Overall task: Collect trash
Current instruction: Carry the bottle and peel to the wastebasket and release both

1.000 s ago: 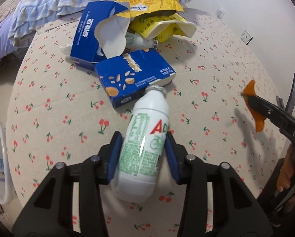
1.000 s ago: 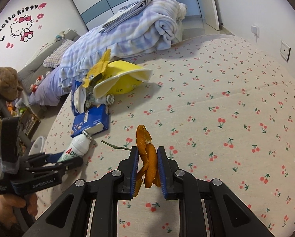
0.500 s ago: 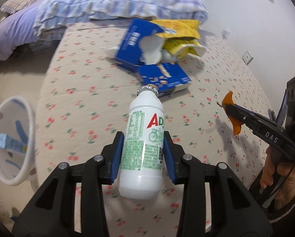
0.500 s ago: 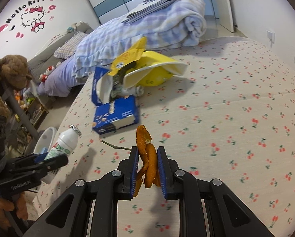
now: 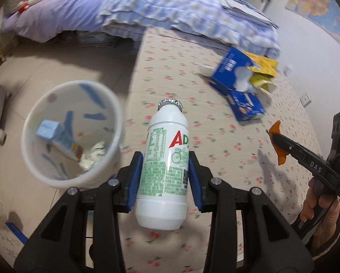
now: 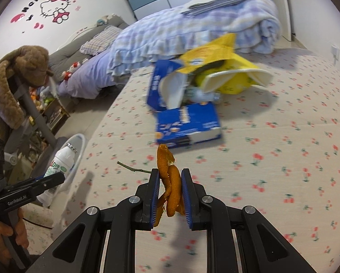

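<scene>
My left gripper [image 5: 165, 173] is shut on a white plastic bottle [image 5: 164, 159] with green print and a silver cap, held in the air at the mattress's left edge, just right of a white waste bin [image 5: 44, 173]. The bin stands on the floor and holds a light blue carton [image 5: 57, 140]. My right gripper [image 6: 170, 190] is shut on an orange peel [image 6: 170, 182] above the cherry-print mattress. The bottle [image 6: 58, 166] and bin [image 6: 77, 143] also show in the right wrist view, at left.
A blue box [image 6: 188, 125], an open blue carton [image 6: 160, 84] and yellow bags [image 6: 224, 68] lie piled on the mattress [image 6: 283, 147]. A thin twig [image 6: 133, 169] lies ahead of the right gripper. A folded blue plaid blanket [image 5: 181, 11] is behind.
The left gripper has lifted the bottle off the mattress and carried it left to beside the bin, which has come into view. The right gripper keeps hold of the peel and has drifted left.
</scene>
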`<state>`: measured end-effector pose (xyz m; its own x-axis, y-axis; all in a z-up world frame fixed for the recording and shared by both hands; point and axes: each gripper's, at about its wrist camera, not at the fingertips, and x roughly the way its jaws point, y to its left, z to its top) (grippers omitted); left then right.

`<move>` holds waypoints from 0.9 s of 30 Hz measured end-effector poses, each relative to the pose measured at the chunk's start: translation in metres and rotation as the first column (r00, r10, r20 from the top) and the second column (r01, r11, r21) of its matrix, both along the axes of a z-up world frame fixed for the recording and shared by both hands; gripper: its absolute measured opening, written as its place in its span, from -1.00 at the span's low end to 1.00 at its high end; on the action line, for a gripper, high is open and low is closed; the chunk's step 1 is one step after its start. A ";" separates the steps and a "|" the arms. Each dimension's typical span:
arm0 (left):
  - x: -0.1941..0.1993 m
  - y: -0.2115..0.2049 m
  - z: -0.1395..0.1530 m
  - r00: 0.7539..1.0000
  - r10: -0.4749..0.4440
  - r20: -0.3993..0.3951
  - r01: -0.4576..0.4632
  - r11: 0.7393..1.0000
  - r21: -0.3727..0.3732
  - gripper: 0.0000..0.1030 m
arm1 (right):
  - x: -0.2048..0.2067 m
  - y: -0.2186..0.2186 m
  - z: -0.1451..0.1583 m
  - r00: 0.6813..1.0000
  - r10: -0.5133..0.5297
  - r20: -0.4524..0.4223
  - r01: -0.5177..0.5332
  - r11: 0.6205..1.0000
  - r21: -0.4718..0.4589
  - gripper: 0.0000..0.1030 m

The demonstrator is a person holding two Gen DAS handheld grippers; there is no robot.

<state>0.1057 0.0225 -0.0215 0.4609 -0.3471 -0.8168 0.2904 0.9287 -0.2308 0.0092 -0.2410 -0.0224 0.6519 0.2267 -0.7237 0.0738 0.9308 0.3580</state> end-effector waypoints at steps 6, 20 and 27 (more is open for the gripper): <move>0.013 0.032 0.004 0.994 0.108 -0.021 -0.109 0.994 -0.014 -0.20 | 0.016 0.034 0.006 0.999 0.043 0.009 -0.044 0.999 0.019 -0.61; 0.032 0.099 0.000 0.946 0.314 -0.078 -0.318 0.947 -0.046 -0.20 | 0.058 0.113 0.011 0.989 0.147 0.009 -0.147 0.986 0.079 -0.61; 0.038 0.110 0.004 0.922 0.380 -0.075 -0.379 0.925 0.021 0.37 | 0.078 0.148 0.010 0.980 0.200 -0.003 -0.199 0.976 0.089 -0.61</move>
